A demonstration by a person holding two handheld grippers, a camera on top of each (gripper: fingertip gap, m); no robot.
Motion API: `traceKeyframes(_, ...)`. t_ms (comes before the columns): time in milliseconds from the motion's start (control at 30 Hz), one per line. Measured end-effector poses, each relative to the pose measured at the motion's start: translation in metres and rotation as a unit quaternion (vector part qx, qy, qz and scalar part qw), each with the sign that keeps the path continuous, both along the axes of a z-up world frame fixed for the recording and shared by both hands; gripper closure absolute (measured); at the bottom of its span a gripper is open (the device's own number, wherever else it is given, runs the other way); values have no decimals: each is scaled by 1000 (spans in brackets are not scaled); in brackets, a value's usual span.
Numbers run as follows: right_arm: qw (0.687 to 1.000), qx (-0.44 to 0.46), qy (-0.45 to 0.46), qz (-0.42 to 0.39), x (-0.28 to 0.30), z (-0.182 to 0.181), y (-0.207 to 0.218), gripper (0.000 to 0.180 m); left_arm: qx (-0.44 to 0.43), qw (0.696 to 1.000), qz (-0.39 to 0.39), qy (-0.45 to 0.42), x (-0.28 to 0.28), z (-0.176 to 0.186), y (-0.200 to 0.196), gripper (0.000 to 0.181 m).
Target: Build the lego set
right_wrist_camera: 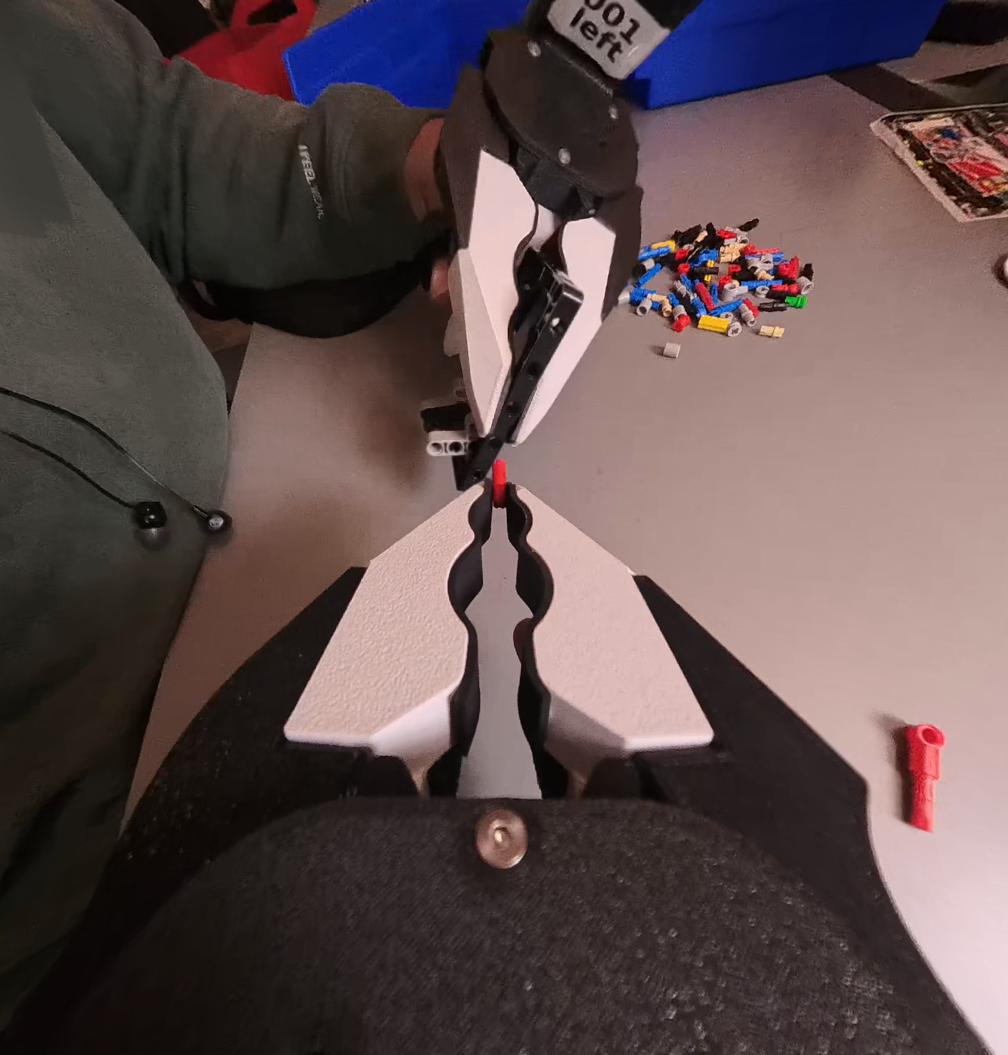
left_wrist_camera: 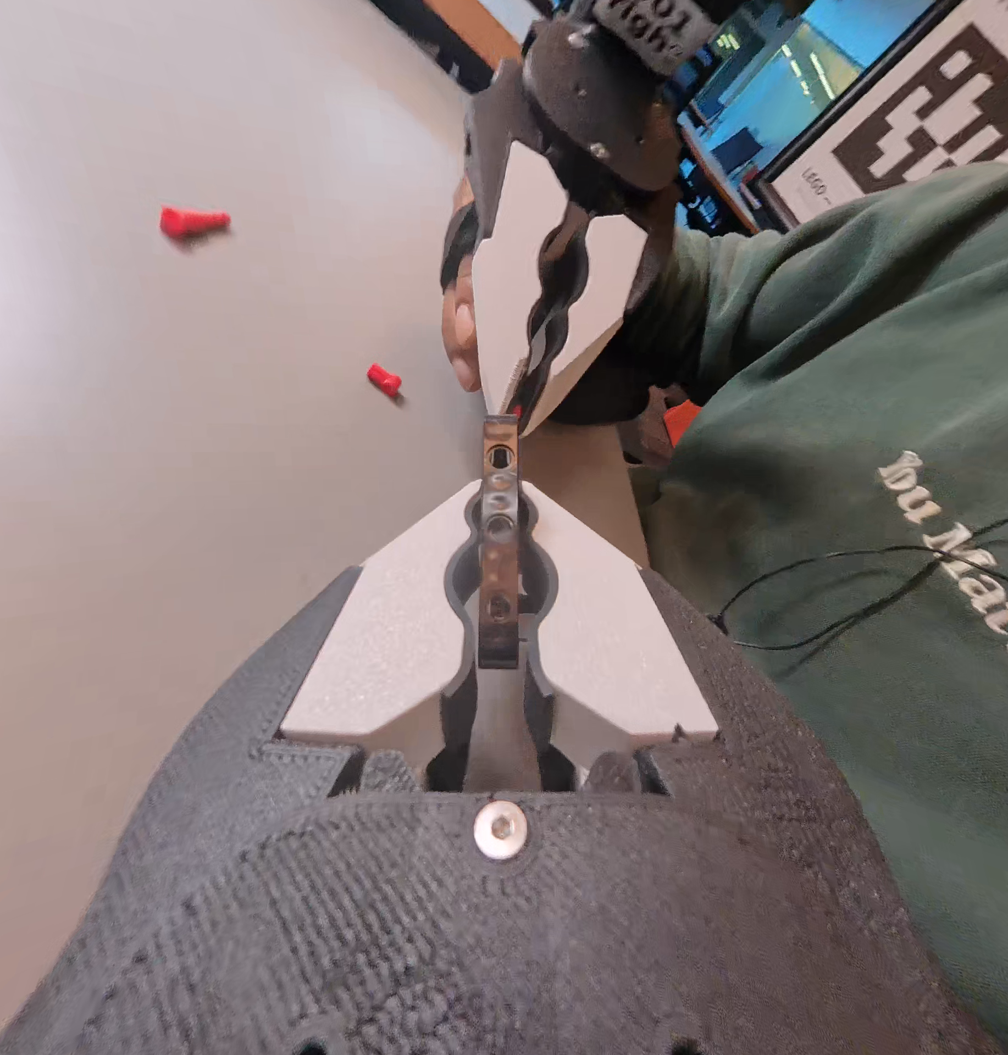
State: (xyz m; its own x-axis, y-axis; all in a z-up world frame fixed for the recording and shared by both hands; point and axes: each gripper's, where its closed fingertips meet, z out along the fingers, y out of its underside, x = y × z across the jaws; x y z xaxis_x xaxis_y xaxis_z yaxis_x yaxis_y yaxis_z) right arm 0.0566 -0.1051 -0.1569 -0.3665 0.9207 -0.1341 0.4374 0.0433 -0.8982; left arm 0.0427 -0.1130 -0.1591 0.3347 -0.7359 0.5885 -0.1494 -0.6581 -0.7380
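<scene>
My left gripper (left_wrist_camera: 499, 494) is shut on a black holed beam (left_wrist_camera: 499, 456) that sticks out past its tips above the grey table (left_wrist_camera: 205, 514). My right gripper (right_wrist_camera: 498, 490) is shut on a small red pin (right_wrist_camera: 498, 476) at its fingertips. The two grippers face each other tip to tip. The red pin is right at the end hole of the black beam (right_wrist_camera: 533, 365). In the left wrist view the right gripper (left_wrist_camera: 516, 408) shows with a sliver of the red pin (left_wrist_camera: 517, 410) at its tips. The left gripper (right_wrist_camera: 493, 442) also shows in the right wrist view.
A heap of small coloured lego parts (right_wrist_camera: 724, 280) lies on the table, with a booklet (right_wrist_camera: 970, 154) and blue bins (right_wrist_camera: 776, 51) beyond. Red parts lie loose (left_wrist_camera: 193, 220), (left_wrist_camera: 384, 378), (right_wrist_camera: 921, 773). A white and black piece (right_wrist_camera: 447, 434) lies near the beam's end. A person in a green sweater (left_wrist_camera: 861, 456) sits close. The tips of both grippers are at nearly the same place.
</scene>
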Motion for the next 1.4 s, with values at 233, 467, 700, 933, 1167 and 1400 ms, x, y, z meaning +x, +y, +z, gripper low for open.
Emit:
traceKeyframes(233, 998, 25, -51, 2, 3, -24, 0, 177, -25, 999, 6, 43, 6, -25, 6, 174)
traceKeyframes(467, 993, 79, -88, -10, 4, -42, 7, 177, -49, 998, 16, 38, 1, -30, 7, 149)
traceKeyframes(700, 995, 84, -59, 0, 2, -35, 2, 176, -10, 997, 1, 74, -3, -34, -2, 152)
traceKeyframes(933, 995, 86, -44, 1, 1, -32, 0, 176, 27, 995, 0, 91, -1, -32, -1, 169)
traceKeyframes(1167, 996, 82, -45, 1, -1, -35, 1, 176, 33, 996, 2, 86, 0, -31, 0, 174)
traceKeyframes(1400, 996, 79, -45, 3, -1, -36, 0, 176, 22, 997, -20, 72, 5, -29, -9, 146)
